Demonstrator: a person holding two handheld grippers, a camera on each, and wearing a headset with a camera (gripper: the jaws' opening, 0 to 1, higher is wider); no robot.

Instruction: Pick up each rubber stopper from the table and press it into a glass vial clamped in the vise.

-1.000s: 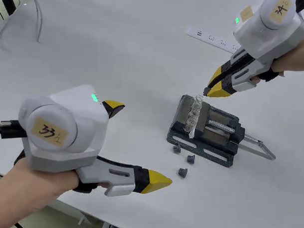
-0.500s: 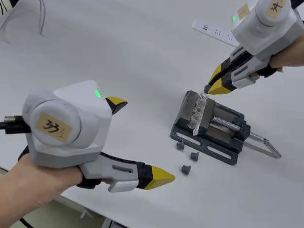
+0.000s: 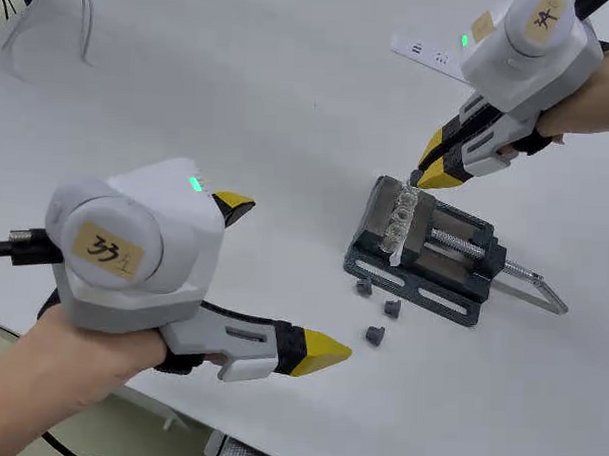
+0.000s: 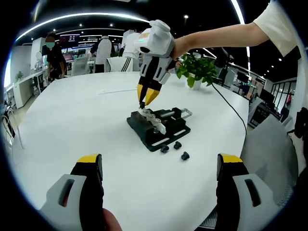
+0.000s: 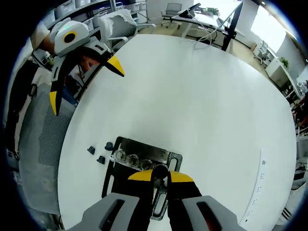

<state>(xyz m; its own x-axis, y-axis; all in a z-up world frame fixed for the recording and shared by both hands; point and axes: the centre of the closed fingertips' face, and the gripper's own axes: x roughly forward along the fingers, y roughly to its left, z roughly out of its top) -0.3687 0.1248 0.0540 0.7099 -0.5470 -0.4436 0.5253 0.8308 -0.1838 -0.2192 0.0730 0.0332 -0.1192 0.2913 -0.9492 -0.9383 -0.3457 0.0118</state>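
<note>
Three loose stoppers [image 3: 392,308] lie on the one table [image 3: 239,106]. A fourth stopper [image 5: 160,172] sits between the jaws of the right gripper [image 3: 416,179]. There is one vise [image 3: 453,263]. It holds one row of vials [image 3: 397,226], at least three; the exact count is unclear. With the left gripper [image 3: 290,279], that makes two grippers. There is one power strip [image 3: 426,52].

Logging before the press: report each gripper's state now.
Left yellow-tipped gripper: open, empty.
Right yellow-tipped gripper: shut on a small dark rubber stopper.
</note>
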